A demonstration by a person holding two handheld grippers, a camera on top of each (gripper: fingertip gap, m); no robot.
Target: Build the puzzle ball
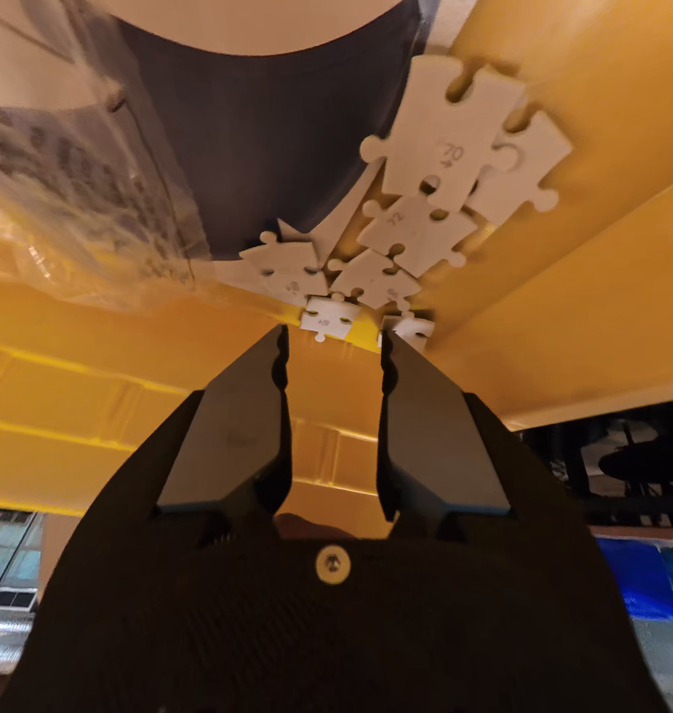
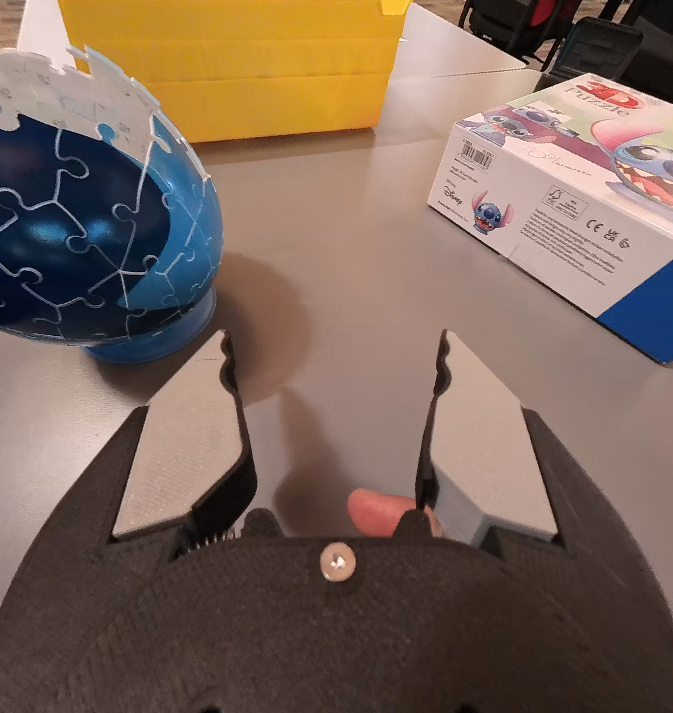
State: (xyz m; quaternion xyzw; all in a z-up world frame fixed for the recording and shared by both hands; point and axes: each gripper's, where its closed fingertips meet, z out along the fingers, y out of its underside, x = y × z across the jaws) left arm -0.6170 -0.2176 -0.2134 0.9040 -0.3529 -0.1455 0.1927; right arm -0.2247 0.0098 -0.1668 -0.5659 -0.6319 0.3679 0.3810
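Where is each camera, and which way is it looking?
Left wrist view: sits on the left gripper, looking into the yellow bin at loose white pieces; its own open fingers show.
Right wrist view: sits on the right gripper, looking over the grey table at the half-built ball, the puzzle box and the bin's outside; its open fingers and a fingertip show.
Shared: both views show the yellow bin.
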